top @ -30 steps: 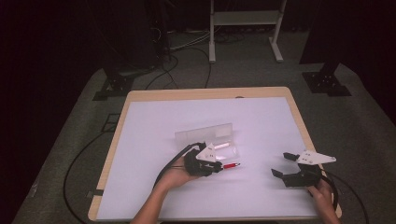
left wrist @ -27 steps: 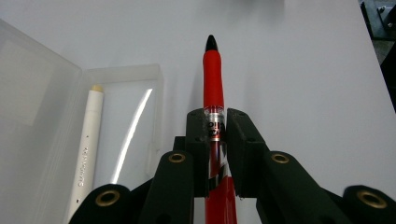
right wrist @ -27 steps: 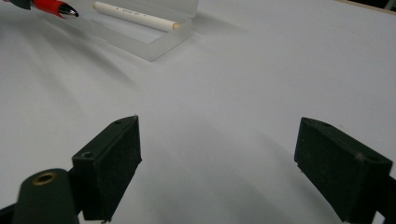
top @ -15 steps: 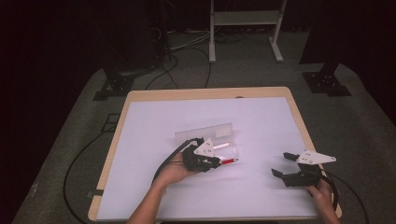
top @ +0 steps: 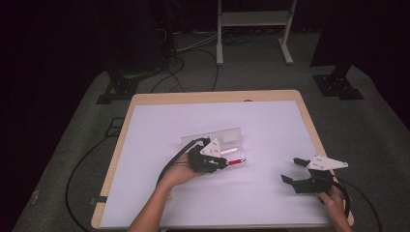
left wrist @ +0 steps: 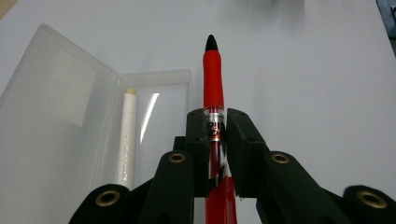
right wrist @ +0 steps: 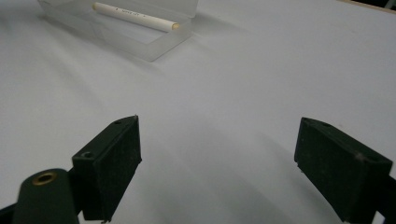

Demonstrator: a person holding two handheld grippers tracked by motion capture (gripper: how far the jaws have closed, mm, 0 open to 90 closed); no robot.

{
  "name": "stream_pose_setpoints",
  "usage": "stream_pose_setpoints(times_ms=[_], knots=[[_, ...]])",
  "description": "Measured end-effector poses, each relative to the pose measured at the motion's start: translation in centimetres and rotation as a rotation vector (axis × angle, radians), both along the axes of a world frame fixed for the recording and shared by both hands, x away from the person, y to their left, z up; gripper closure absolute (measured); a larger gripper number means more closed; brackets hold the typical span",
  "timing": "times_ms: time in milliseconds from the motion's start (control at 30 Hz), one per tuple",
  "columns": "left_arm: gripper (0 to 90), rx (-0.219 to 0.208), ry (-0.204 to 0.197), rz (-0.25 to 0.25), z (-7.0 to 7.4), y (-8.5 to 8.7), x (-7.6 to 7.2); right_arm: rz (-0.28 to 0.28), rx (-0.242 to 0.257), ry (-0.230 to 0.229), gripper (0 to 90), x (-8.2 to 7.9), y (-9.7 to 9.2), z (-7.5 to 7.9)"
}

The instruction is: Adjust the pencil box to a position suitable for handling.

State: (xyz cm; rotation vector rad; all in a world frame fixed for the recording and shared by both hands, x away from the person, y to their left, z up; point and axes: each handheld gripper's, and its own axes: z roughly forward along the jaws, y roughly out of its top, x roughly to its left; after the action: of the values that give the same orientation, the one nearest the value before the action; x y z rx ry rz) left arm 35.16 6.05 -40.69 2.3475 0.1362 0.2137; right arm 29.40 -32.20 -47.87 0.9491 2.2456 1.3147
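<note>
While clamped in left tool (left wrist: 215, 140) | red pen (left wrist: 213, 79): black tip, clear barrel

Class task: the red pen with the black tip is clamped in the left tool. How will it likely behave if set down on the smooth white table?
The red pen with the black tip looks round and slim, so it may roll. It stays straight between the left tool pads, so probably stiff and light. Its glossy barrel could slip.

Your red pen (left wrist: 213, 79) looks like smooth, glossy plastic with a clear, shiny band. Left of it, the open case (left wrist: 56, 107) is frosted translucent plastic holding a matt white pen (left wrist: 127, 135). The table (top: 145, 99) has a matt white top and pale wooden rim.
</note>
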Motion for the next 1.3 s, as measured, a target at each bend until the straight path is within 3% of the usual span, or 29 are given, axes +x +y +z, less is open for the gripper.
stream_pose_setpoints(times_ms=[633, 1300], knots=[[79.7, -0.02, 0.018, 0.058, -0.6, 1.2, 2.3, 0.002, -0.005, -0.003, 13.8, 0.0, 0.0, 0.0], [79.7, -0.007, 0.035, 0.045, -2.1, 0.5, 3.4, 0.004, -0.003, -0.005, 13.8, -0.1, 0.0, 0.0]])
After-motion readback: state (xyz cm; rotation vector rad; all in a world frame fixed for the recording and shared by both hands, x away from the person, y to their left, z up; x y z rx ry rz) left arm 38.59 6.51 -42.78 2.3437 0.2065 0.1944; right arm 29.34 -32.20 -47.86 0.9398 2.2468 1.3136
